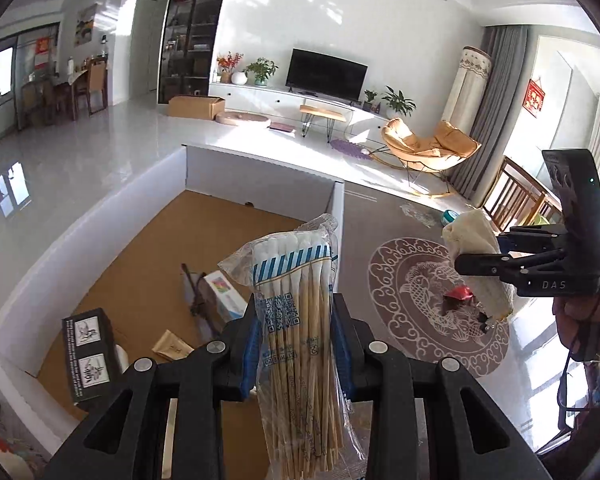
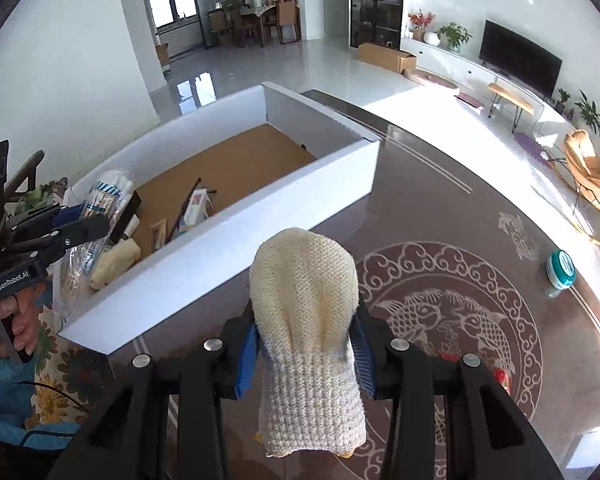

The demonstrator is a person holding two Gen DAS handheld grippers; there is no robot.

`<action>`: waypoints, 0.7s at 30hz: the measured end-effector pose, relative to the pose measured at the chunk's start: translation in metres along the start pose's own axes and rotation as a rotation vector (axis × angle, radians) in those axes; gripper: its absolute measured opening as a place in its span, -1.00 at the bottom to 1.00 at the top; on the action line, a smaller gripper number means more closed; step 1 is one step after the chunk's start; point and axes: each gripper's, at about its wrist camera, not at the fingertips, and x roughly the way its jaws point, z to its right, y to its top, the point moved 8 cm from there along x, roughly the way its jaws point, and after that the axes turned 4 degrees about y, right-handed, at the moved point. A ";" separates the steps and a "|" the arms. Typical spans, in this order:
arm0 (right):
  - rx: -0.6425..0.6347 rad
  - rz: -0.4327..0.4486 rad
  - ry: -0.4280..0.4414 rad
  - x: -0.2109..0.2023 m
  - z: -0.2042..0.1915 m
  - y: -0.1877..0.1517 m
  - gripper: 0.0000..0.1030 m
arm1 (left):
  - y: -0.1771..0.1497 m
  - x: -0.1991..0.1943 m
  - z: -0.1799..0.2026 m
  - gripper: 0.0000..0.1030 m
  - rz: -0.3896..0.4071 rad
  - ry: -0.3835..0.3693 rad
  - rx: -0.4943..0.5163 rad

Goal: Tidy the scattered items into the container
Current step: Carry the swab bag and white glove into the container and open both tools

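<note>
My left gripper (image 1: 296, 312) is shut on a clear bag of wooden cotton swabs (image 1: 288, 264), held in the air over the white cardboard box (image 1: 260, 164) with a brown floor. My right gripper (image 2: 306, 316) is shut on a cream knitted glove (image 2: 304, 276), above the dark patterned table beside the box's long wall (image 2: 260, 240). Each gripper shows in the other's view: the right gripper (image 1: 480, 248) with its glove (image 1: 472, 240) at the right edge, the left gripper (image 2: 88, 220) with the swab bag (image 2: 100, 204) at the left.
The box holds a black carton (image 1: 88, 344), a small white carton (image 1: 220, 292), a brown packet (image 1: 172, 346) and another cream glove (image 2: 116, 260). Red wrapped sweets (image 2: 500, 376) and a teal-capped jar (image 2: 560, 268) lie on the table. A hand (image 2: 16, 320) grips the left handle.
</note>
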 end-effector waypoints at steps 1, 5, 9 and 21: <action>-0.027 0.009 0.050 0.010 -0.022 0.020 -0.19 | 0.000 0.002 -0.020 -0.39 -0.012 0.034 -0.017; -0.102 -0.003 0.228 0.050 -0.100 0.071 -0.19 | -0.012 0.022 -0.076 -0.39 -0.075 0.101 -0.093; -0.128 -0.069 0.315 0.100 -0.146 0.079 -0.19 | -0.027 0.044 -0.096 -0.39 -0.130 0.113 -0.134; 0.017 -0.073 0.282 0.151 -0.133 0.058 0.69 | -0.041 0.051 -0.107 0.64 -0.112 0.210 -0.169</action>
